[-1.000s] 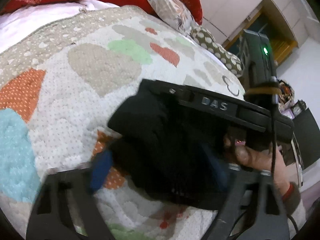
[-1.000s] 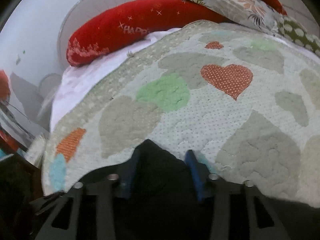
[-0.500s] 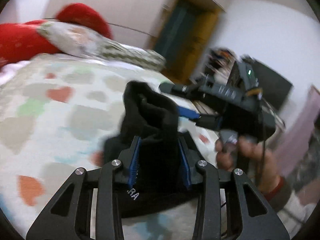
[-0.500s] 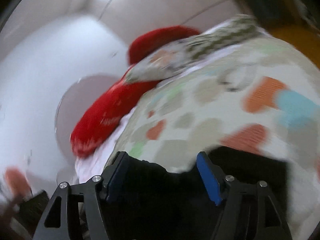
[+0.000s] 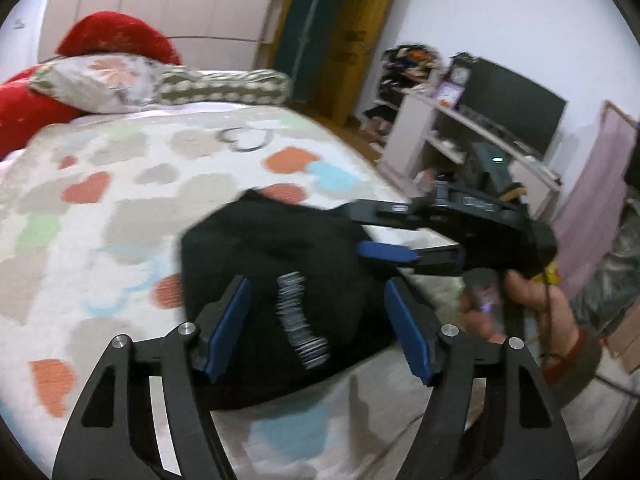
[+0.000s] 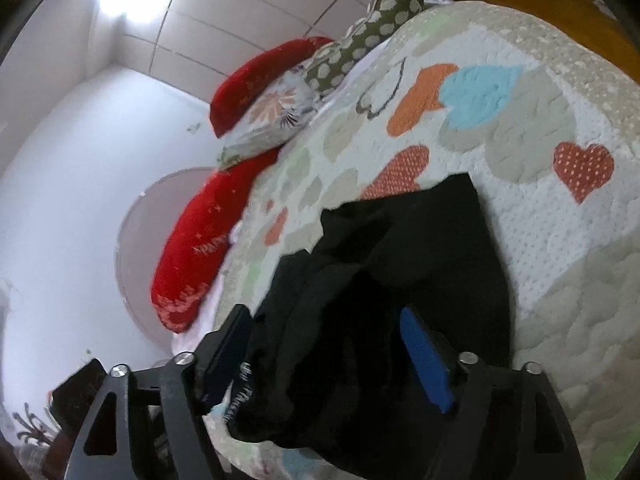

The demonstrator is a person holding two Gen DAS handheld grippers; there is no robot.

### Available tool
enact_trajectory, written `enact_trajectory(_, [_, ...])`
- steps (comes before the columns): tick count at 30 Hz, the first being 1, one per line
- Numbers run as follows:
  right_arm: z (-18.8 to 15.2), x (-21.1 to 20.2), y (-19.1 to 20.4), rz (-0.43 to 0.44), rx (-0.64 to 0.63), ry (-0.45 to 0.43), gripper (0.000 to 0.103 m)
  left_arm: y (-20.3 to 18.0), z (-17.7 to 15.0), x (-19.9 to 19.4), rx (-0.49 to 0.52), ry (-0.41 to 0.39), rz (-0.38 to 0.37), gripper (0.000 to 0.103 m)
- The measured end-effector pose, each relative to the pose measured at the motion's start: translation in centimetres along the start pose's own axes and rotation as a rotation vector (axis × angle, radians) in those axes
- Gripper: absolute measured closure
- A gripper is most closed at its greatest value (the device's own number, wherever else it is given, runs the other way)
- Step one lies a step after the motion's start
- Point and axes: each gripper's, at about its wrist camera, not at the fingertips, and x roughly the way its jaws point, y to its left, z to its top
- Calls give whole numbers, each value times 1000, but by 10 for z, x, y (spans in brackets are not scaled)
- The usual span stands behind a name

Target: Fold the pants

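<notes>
Both grippers have swung round and let go since a second ago; pants bundled mid-frame on the quilt.
Quilt (image 5: pixel 120 208): stitched hearts, bare across the upper left. Black pants (image 5: pixel 280 280), illegible white print, soft heap. Left gripper (image 5: pixel 320 320) and right gripper (image 6: pixel 324 356) opening wide, cloth between, pads clear.

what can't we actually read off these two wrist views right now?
- Left wrist view: white lettering on the black pants is motion-blurred, unreadable.
- Left wrist view: the right gripper shows one blue pad; the pants hide the other.
- Right wrist view: the pants' near edge is cut off by the frame bottom and gripper body.
- Either view: how many layers the pants are folded into; dark fabric swallows the creases.
</notes>
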Motion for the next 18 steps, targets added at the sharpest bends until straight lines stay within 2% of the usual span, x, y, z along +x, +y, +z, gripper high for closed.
enact_trajectory(2, [-5, 10, 2, -54, -26, 37, 25, 22, -3, -2, -35, 6, 68, 33])
enact_trajectory(4, [-8, 12, 9, -120, -77, 40, 25, 45, -6, -5, -99, 13, 102, 33])
enact_trajectory(7, [-9, -1, 10, -155, -107, -22, 25, 64, -11, -9, -153, 5, 108, 33])
enact_trajectory(8, [-9, -3, 7, -156, -107, -29, 21, 65, -13, -9, -152, 7, 111, 33])
enact_trajectory(11, [-12, 13, -2, -131, -63, 31, 18, 64, -20, 0, -152, 36, 127, 33])
enact_trajectory(13, [-15, 21, 8, -151, -109, 26, 16, 61, -24, 4, -161, 55, 120, 33])
enact_trajectory(14, [-16, 25, 14, -153, -146, 33, 19, 59, -26, 6, -162, 62, 119, 33])
enact_trajectory(15, [-18, 30, 23, -155, -211, 47, 39, 58, -27, 4, -160, 65, 121, 33])
enact_trajectory(16, [-19, 35, 30, -179, -256, 48, 51, 56, -28, 5, -157, 68, 125, 33])
enact_trajectory(17, [-20, 35, 35, -199, -298, 40, 69, 56, -26, 4, -157, 69, 126, 33])
enact_trajectory(18, [-19, 33, 40, -193, -324, 28, 77, 55, -24, 3, -158, 70, 128, 33])
